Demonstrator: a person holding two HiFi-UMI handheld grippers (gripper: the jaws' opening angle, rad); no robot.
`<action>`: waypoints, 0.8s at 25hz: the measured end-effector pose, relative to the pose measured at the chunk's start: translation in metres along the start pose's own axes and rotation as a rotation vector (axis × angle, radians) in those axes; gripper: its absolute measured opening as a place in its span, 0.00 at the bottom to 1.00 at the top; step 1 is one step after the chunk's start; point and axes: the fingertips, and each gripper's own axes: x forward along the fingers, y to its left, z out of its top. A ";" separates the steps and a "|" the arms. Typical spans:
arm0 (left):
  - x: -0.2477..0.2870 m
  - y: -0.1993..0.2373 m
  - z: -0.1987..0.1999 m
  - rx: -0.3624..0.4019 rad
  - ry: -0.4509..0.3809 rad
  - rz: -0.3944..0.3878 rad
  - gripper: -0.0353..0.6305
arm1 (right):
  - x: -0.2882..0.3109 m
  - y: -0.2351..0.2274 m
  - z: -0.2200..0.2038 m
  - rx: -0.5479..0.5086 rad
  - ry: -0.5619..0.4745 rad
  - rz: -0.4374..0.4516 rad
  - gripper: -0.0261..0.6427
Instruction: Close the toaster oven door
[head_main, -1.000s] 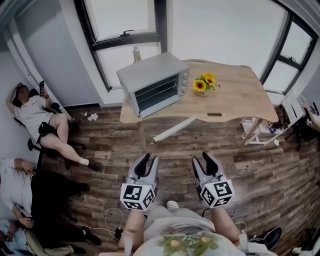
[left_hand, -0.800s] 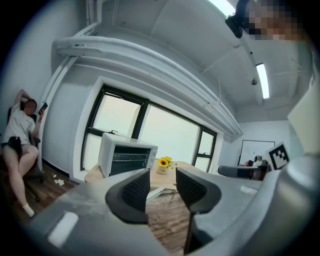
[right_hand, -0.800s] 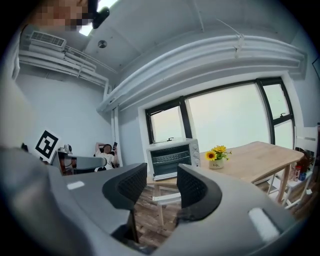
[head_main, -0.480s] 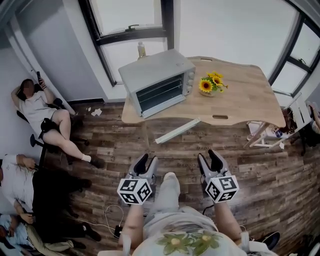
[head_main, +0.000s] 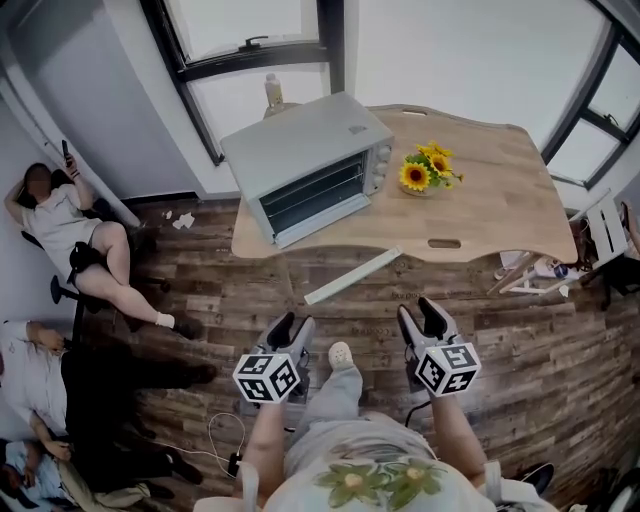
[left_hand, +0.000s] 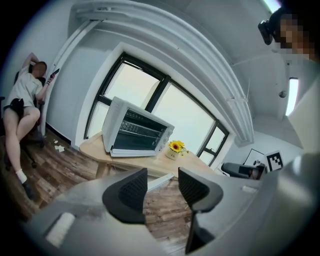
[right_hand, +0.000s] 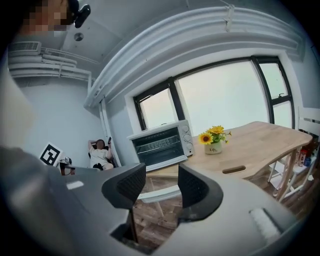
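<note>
My left claw (head_main: 292, 326) and right claw (head_main: 419, 314) hang empty, jaws opening, well short of the table (head_main: 490, 190). The toaster oven door (head_main: 312, 196) likely swings light on a stiff hinge; I'd push its free edge.

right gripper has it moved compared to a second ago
Yes: the right gripper has moved forward, toward the wooden table; the floor gap to its front edge is narrower. Its fingers are opening, with nothing between them.
</note>
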 end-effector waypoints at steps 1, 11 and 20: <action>0.007 0.005 -0.001 -0.009 0.014 0.003 0.33 | 0.007 -0.006 -0.001 0.010 0.012 0.000 0.33; 0.061 0.051 -0.022 -0.128 0.139 0.039 0.33 | 0.070 -0.058 -0.017 0.095 0.131 -0.020 0.34; 0.094 0.085 -0.044 -0.211 0.227 0.063 0.34 | 0.122 -0.094 -0.044 0.234 0.243 -0.019 0.36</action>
